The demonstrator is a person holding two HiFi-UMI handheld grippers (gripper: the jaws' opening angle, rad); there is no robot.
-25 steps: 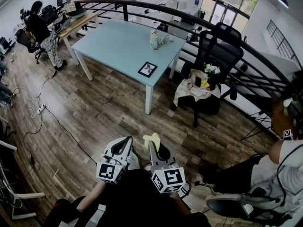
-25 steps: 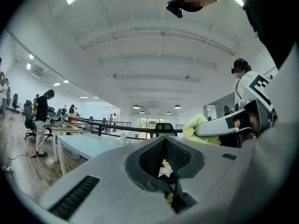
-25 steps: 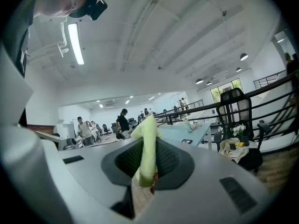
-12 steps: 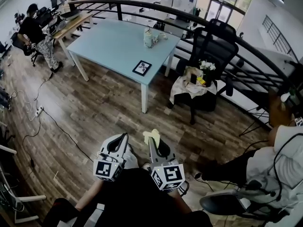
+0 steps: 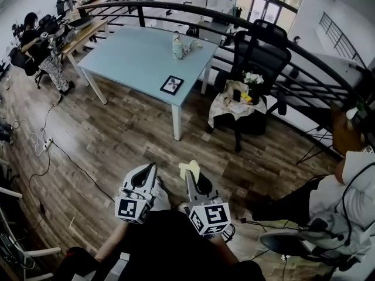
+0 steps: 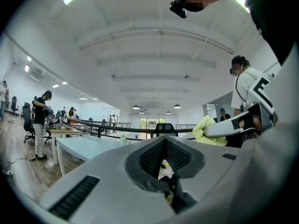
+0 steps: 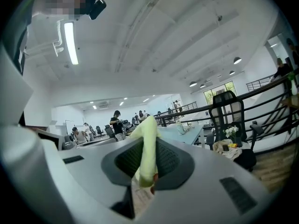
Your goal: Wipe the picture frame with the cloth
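A small black picture frame (image 5: 171, 85) lies flat near the front edge of the pale blue table (image 5: 129, 54), far ahead of me. Both grippers are held close to my body, well short of the table. My right gripper (image 5: 190, 171) is shut on a yellow cloth (image 5: 188, 169), whose fold sticks up between the jaws in the right gripper view as the cloth (image 7: 145, 148). My left gripper (image 5: 150, 170) is shut with nothing in it; its jaw tips meet in the left gripper view (image 6: 169, 183). The cloth (image 6: 209, 131) shows at the right there.
A pale jar (image 5: 177, 47) stands at the table's far edge. A black office chair (image 5: 258, 57) draped with a cloth and flowers (image 5: 252, 78) stands right of the table, in front of a curved black railing (image 5: 304, 57). A seated person (image 5: 345, 204) is at my right. Cables (image 5: 64, 151) cross the wooden floor.
The view has shifted slightly; the table and chair sit a little further left and up in the picture. Both grippers keep their pose and the cloth stays held.
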